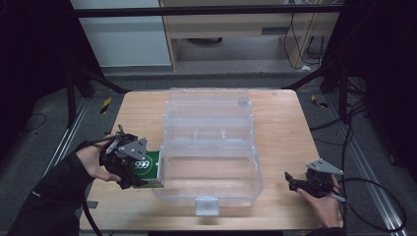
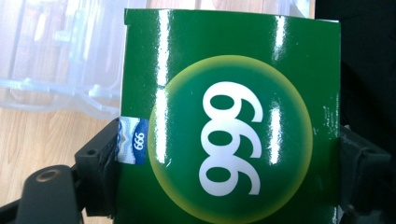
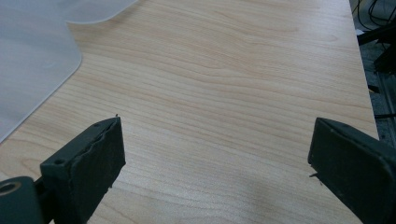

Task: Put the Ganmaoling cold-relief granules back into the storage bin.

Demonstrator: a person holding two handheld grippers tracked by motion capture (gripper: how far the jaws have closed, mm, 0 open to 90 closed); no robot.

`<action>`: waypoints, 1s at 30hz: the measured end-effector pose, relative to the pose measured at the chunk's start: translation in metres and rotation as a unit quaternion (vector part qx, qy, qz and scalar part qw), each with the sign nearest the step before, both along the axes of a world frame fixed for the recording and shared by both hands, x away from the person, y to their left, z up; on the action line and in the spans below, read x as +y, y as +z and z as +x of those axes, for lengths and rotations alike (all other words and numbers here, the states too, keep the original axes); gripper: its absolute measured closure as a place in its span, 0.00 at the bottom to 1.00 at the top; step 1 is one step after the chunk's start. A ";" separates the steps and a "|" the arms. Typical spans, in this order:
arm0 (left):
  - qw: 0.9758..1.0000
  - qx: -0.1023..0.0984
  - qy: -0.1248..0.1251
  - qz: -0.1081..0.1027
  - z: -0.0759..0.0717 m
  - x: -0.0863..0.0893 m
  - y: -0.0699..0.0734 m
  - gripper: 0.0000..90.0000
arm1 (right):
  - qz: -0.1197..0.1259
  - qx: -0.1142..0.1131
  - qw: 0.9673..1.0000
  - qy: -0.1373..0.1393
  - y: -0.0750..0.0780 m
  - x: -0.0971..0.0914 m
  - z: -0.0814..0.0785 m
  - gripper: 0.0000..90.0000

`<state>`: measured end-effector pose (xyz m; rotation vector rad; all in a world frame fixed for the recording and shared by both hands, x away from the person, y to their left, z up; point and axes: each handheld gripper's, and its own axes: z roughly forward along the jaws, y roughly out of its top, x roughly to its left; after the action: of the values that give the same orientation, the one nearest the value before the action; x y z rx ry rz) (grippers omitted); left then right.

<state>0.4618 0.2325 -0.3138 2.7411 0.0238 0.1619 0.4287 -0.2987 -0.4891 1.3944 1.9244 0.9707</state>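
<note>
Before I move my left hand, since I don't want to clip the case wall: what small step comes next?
Probably lift the green box a little. The left claw is shut on it right beside the clear case's near left wall, so it likely needs height to pass over the rim.

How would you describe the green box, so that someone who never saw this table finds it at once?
A large clear plastic case lies open in the middle of the wooden table. Just beside its near left corner, the left gripper holds the green box between its jaws. It alone is coloured: glossy green, with a white "999" in a circle.
</note>
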 end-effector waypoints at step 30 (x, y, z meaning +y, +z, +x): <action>0.999 0.007 -0.036 0.021 0.017 -0.054 -0.021 0.16 | -0.001 0.001 1.000 0.004 0.000 0.001 0.000 0.05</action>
<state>0.4784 0.1787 -0.3352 2.7801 -0.0755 0.1253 0.4290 -0.2979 -0.4895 1.3885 1.9322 0.9722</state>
